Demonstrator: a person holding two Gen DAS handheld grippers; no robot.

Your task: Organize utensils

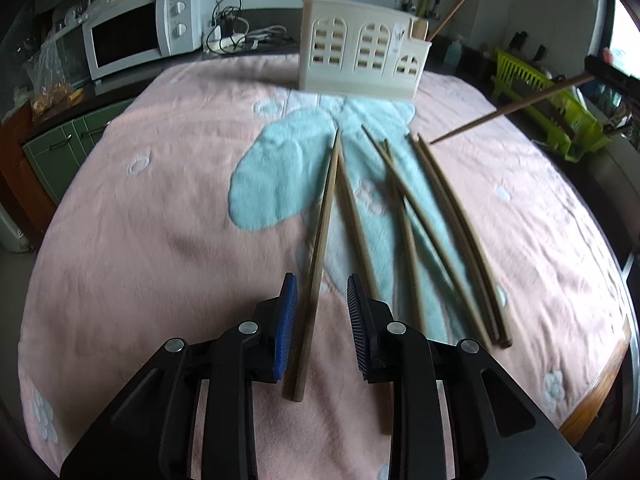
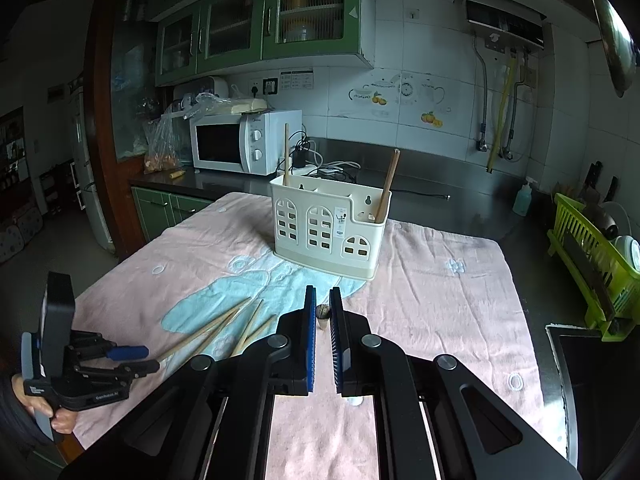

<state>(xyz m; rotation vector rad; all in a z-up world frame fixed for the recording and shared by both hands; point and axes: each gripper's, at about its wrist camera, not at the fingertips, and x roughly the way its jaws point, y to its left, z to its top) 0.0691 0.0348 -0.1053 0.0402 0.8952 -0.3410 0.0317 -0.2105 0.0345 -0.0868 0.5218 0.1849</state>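
While the left gripper [image 1: 322, 316] hangs low over the pink towel [image 1: 160, 208], its two blue-padded fingers stand apart, released, with one chopstick [image 1: 320, 256] lying on the towel in the gap between them. I cannot tell if a pad touches it. This chopstick points toward the cream holder [image 1: 362, 50], which stands at the far edge of the towel. On the right side of this chopstick five more chopsticks [image 1: 430, 236] lie on the towel, also pointing roughly toward the holder; two of them cross each other, and the last two lie just beside each other.

The right gripper [image 2: 322, 322] is higher above the towel, nearer to the camera than the holder. Its fingers are nearly closed, and between the pads the round end of one chopstick [image 2: 322, 312] shows, so they grasp it. In the left view this held chopstick [image 1: 508, 110] comes in from the right, with its thin tip in the air above the towel, near the holder.

Inside the holder one chopstick [image 2: 286, 154] stands upright in the left compartment and another [image 2: 389, 186] leans in the lower right compartment. Behind the holder, on the dark counter, stands a white microwave [image 2: 240, 142]. To the right of the holder there is a green dish rack [image 2: 592, 256].
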